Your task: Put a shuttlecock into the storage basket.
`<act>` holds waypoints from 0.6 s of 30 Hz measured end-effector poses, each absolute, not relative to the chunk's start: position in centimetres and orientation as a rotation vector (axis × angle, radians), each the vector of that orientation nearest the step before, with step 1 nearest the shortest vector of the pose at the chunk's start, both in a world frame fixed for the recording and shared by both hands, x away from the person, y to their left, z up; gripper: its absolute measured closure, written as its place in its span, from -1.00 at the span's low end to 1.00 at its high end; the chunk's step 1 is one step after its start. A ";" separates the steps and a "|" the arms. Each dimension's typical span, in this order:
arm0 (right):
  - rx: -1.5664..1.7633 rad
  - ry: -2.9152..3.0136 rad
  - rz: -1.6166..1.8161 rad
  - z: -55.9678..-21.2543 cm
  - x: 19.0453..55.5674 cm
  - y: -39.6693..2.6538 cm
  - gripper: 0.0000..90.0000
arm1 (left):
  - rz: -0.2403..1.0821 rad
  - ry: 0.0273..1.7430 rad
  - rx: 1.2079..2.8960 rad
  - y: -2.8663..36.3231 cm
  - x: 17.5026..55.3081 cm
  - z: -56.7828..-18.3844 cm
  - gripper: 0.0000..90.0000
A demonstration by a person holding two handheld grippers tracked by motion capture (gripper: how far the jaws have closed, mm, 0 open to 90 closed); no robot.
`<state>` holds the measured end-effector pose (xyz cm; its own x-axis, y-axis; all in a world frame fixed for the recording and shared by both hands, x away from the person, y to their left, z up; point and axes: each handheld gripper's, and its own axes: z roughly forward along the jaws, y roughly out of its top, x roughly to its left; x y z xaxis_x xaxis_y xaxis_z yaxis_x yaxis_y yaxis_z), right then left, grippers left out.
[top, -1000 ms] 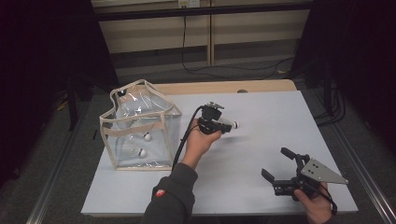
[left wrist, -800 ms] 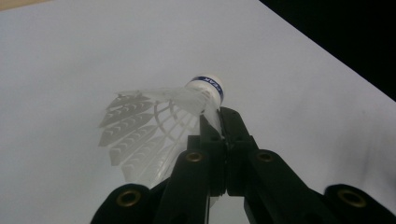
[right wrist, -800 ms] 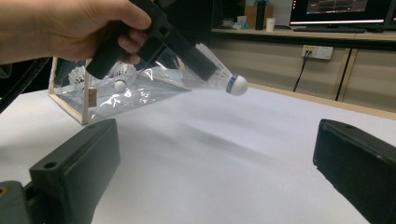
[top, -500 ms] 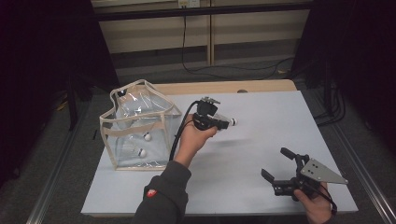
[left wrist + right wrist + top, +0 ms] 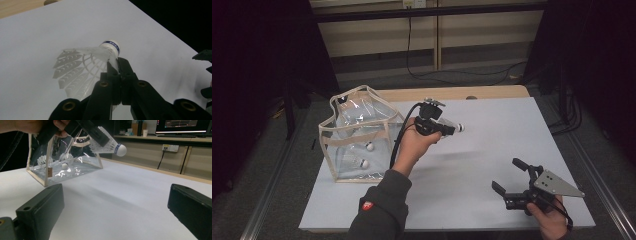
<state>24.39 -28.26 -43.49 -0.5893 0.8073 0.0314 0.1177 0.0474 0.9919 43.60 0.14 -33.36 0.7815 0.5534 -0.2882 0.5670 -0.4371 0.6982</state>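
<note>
The left gripper point(image 5: 451, 129) has the shuttlecock point(image 5: 100, 53) pinched by its skirt, jaws clenched tight on it, cork pointing away, up in the air above the white table point(image 5: 492, 150) just beside the clear bag point(image 5: 357, 137). The right gripper point(image 5: 509, 177) sits low near the table's front edge, jaws spread wide, nothing between them.

shuttlecock point(image 5: 100, 53): white, feathered skirt of translucent vanes, rounded white cork with a blue band. it was held clear above the white table, pinched by the skirt's edge near the cork, lying roughly level with the cork pointing away from the clear bag point(image 5: 362, 135). bag: transparent plastic, beige trim, open-topped, stood on the table's left part; two more shuttlecocks point(image 5: 364, 162) were seen inside.
</note>
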 end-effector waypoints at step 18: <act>0.926 1.771 1.592 -43.4 24.3 -28.2 -0.99 | -0.013 0.829 2.148 1.4 43.4 -30.9 0.99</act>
